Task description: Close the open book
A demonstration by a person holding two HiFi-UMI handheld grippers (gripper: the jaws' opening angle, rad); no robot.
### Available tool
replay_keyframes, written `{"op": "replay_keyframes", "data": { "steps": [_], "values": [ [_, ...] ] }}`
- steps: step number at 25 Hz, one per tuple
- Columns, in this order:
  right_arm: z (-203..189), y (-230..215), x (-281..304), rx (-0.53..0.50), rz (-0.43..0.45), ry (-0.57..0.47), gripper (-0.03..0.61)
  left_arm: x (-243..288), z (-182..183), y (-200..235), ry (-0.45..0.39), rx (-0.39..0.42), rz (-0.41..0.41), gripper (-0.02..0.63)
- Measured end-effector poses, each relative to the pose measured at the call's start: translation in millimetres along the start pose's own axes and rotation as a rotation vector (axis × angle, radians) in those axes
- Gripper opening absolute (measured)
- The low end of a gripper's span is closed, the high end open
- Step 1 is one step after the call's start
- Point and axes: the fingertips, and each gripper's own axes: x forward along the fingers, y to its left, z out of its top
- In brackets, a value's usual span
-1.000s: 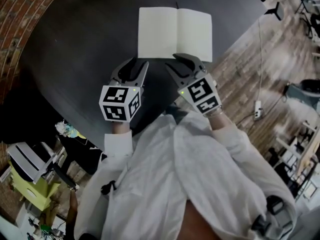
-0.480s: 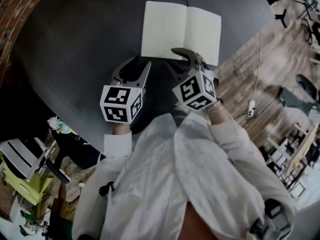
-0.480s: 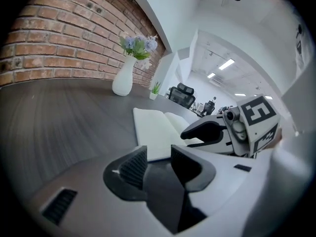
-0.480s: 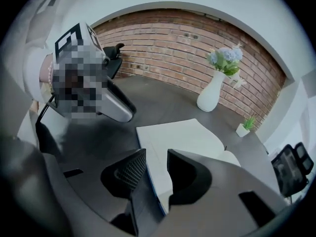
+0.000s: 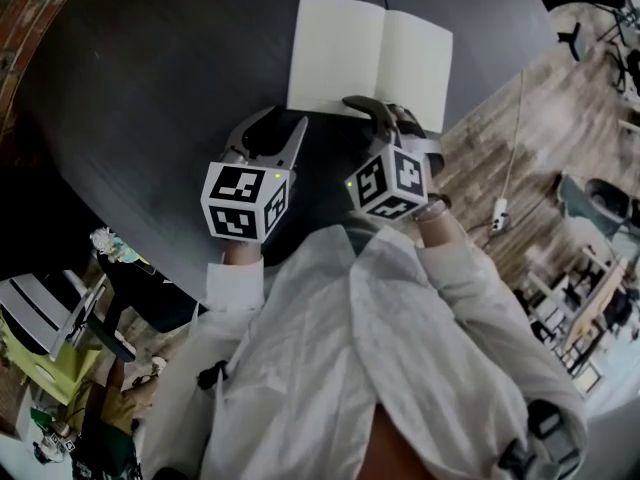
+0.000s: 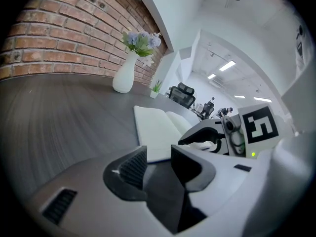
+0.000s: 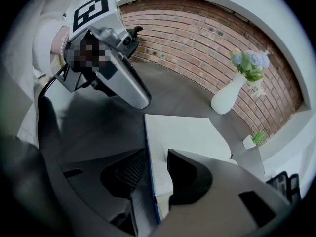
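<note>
Because the right gripper (image 5: 372, 108) has its parted jaws astride the near edge of the open book (image 5: 340, 53), it sits closer than the left gripper (image 5: 287, 121), parted and empty just short.

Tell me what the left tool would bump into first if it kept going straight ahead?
The open book. The left tool, jaws apart, points at the near edge of the book's left page. It looks close, though depth is hard to judge.
</note>
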Motion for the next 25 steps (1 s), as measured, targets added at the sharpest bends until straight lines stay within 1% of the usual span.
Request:
{"op": "replay_keyframes", "data": {
  "steps": [2, 5, 11, 17, 20, 22, 25],
  "values": [
    [-1.1, -0.5, 2.9, -0.040, -0.010, 0.017, 0.115, 0.8, -1.7, 0.9, 0.005, 0.000, -0.003, 0.149],
    [-1.7, -1.2, 3.5, -0.065, -0.014, 0.023, 0.116, 1.6, -3.8, 0.3, 0.011, -0.001, -0.009, 0.149],
    [-2.9, -3.7, 2.3, -0.065, -0.070, 0.016, 0.118, 2.6, -6.0, -0.1, 0.013, 0.002, -0.024, 0.149],
    [-1.6, -4.2, 0.2, -0.076, -0.123, 0.034, 0.116, -0.6, -6.3, 2.1, 0.011, -0.010, -0.041, 0.149],
    [-2.9, -1.3, -0.3, -0.072, -0.141, 0.028, 0.083, 1.7, -6.5, 3.6, 0.016, -0.012, -0.035, 0.149],
    [-3.4, -3.4, -2.3, -0.077, -0.167, 0.014, 0.076, 4.9, -4.6, 3.0, 0.017, -0.015, -0.032, 0.149],
    [-3.7, -6.7, -6.8, -0.056, -0.202, -0.015, 0.057, 6.8, -3.1, 0.6, 0.015, -0.033, -0.042, 0.149]
  ]
}}
